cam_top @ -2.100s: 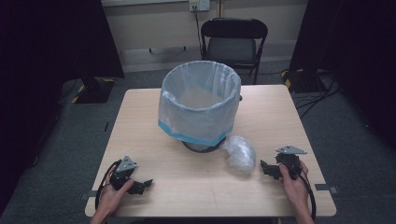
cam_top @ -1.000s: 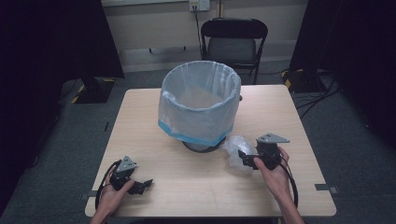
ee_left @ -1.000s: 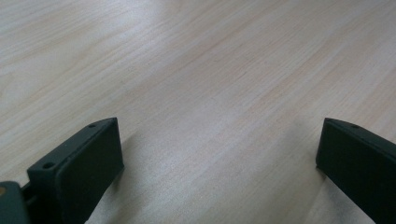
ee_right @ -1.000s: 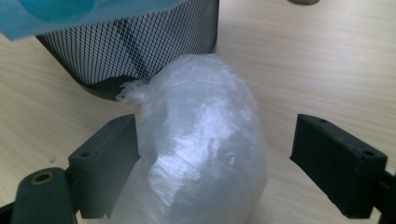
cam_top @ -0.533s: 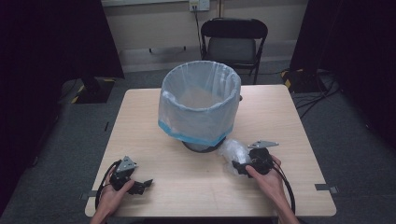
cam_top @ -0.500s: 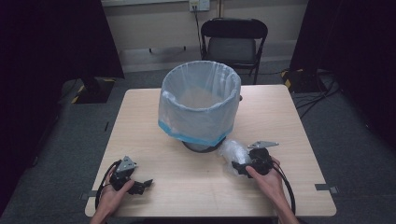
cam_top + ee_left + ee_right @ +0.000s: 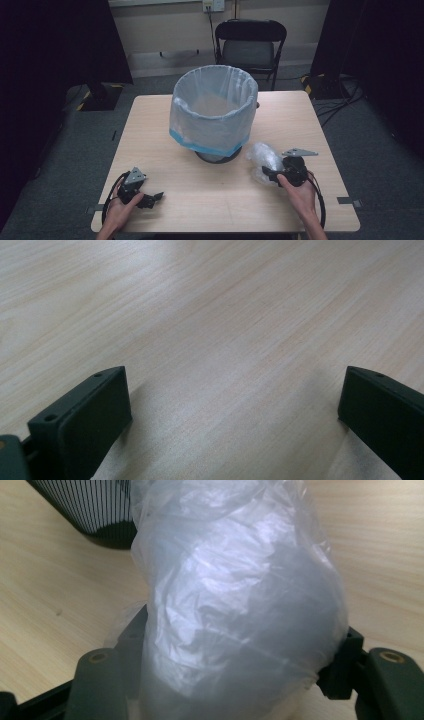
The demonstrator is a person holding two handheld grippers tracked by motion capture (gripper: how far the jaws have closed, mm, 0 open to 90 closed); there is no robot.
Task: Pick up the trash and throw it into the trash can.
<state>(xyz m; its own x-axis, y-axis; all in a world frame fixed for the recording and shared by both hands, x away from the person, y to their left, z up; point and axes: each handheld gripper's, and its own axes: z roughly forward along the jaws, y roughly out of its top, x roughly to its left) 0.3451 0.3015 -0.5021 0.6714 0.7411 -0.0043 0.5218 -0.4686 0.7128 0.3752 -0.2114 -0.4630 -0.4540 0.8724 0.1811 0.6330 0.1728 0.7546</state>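
Right gripper (image 7: 270, 174) clamped on crumpled plastic bag (image 7: 235, 605), on table (image 7: 150, 130) beside lined bin (image 7: 214, 112). Left gripper (image 7: 151, 199) spread wide, empty. Risk: thin film slipping or tearing if lifted.

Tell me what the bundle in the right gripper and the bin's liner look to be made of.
Bundle: thin clear plastic film, glossy and crinkled, probably a wadded bag. Bin liner: similar translucent film, blue band at its hem. Bin beneath looks like black ribbed plastic or metal.
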